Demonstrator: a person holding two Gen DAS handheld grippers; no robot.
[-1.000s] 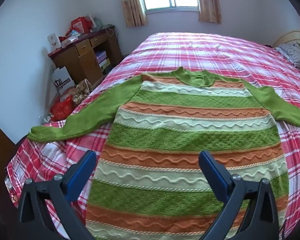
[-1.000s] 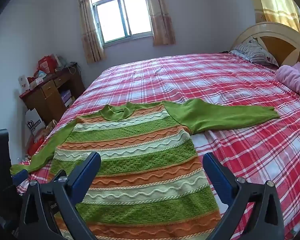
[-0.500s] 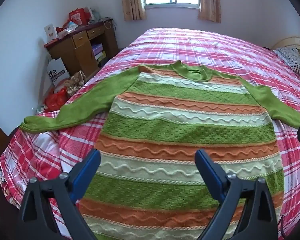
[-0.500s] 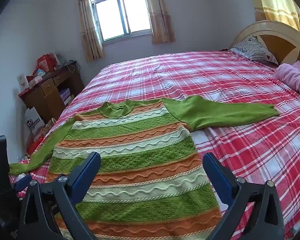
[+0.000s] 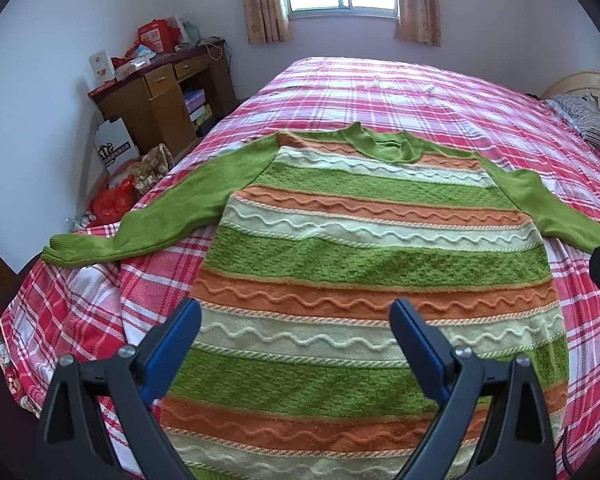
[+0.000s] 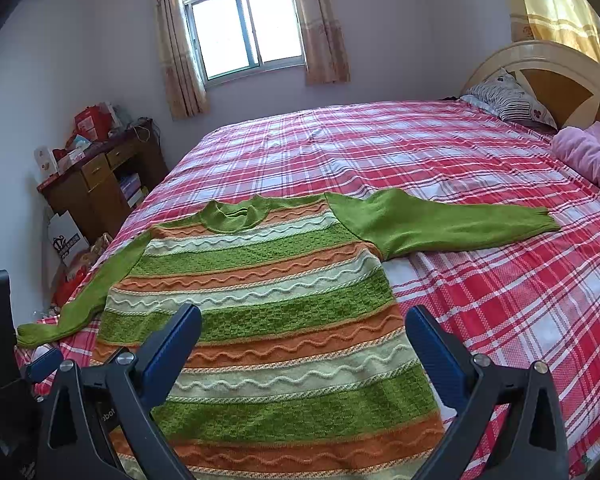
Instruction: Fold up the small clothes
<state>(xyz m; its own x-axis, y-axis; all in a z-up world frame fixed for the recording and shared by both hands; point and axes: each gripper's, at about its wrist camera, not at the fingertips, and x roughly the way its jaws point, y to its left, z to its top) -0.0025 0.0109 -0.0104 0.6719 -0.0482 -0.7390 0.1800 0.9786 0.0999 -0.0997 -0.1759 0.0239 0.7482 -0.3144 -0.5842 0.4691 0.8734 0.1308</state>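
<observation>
Knit sweater (image 5: 372, 272) lies flat on the plaid bed (image 5: 440, 96), sleeves out at nine and three o'clock.
My left claw (image 5: 296, 324) has narrowed slightly yet stays spread and empty, like my right claw (image 6: 304, 328); nothing is folded.

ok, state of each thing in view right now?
striped sweater: flat on the bed, unfolded, collar away from the cameras
left sleeve: spread outward, cuff at the bed's edge
right sleeve: spread outward on the plaid sheet
left claw: open, empty, over the sweater
right claw: open, empty, over the sweater
</observation>
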